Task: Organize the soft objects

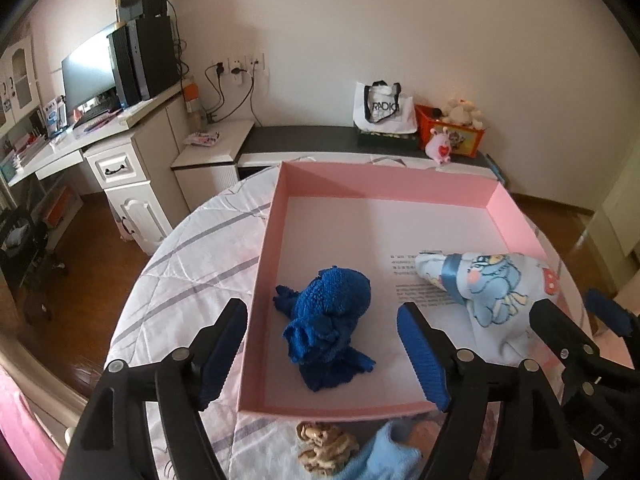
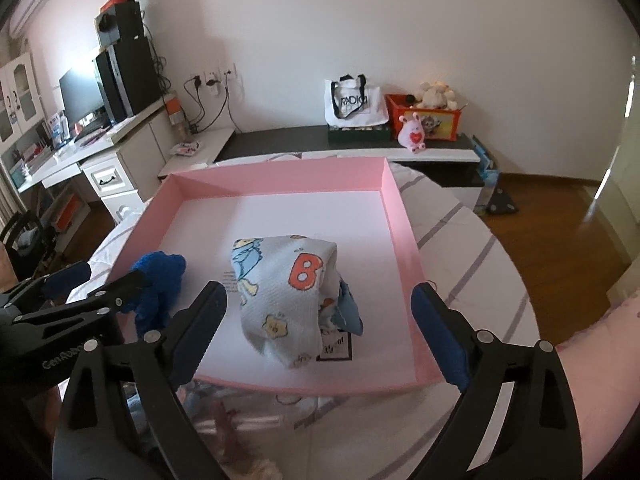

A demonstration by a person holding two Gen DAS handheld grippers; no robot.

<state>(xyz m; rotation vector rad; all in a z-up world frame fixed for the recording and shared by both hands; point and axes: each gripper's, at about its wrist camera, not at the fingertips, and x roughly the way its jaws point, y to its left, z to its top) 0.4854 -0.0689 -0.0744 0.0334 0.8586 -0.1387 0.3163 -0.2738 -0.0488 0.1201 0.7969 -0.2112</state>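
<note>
A shallow pink box sits on a round table with a striped white cloth. A dark blue towel bundle lies at the box's near left. A rolled white baby cloth with cartoon prints and a blue ribbon lies at its near right. My left gripper is open and empty, above the blue bundle. My right gripper is open and empty, above the baby cloth; it shows at the right edge of the left wrist view.
In front of the box lie a brown patterned scrunchie and a light blue cloth. Behind the table stand a low bench with a tote bag and an orange toy box, and a white desk on the left.
</note>
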